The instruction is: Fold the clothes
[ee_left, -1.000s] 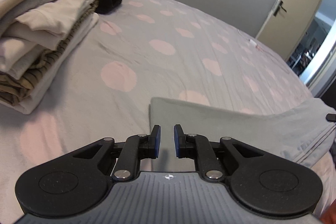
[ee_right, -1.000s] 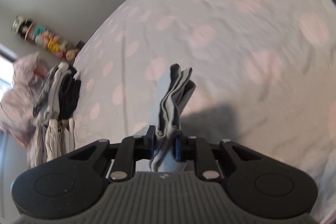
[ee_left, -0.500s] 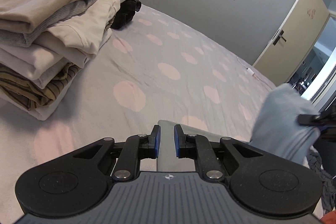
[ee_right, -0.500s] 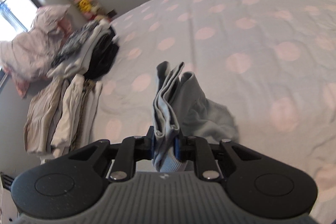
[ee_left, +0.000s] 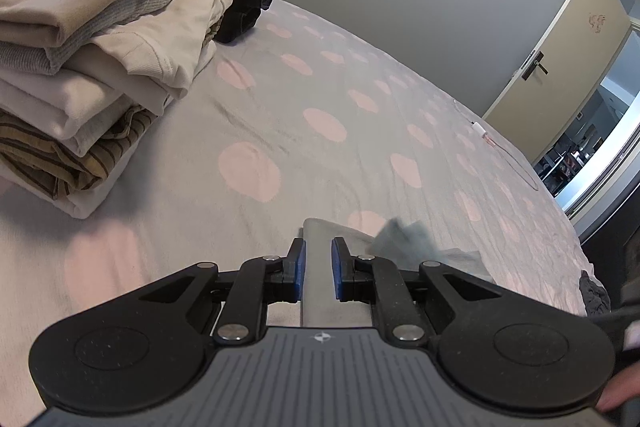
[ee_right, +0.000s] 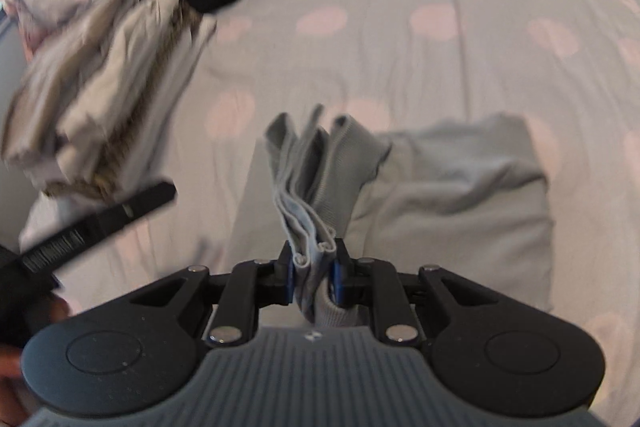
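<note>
The right gripper (ee_right: 315, 277) is clamped on the grey garment's (ee_right: 452, 187) bunched hem; the left gripper (ee_left: 318, 269) hovers above the garment, jaws slightly apart.

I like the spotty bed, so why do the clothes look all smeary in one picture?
Right wrist view: motion blur smears the folded pile, while the gripped grey garment stays fairly sharp. Left wrist view: mostly crisp, with fisheye bending the wall and door.
</note>
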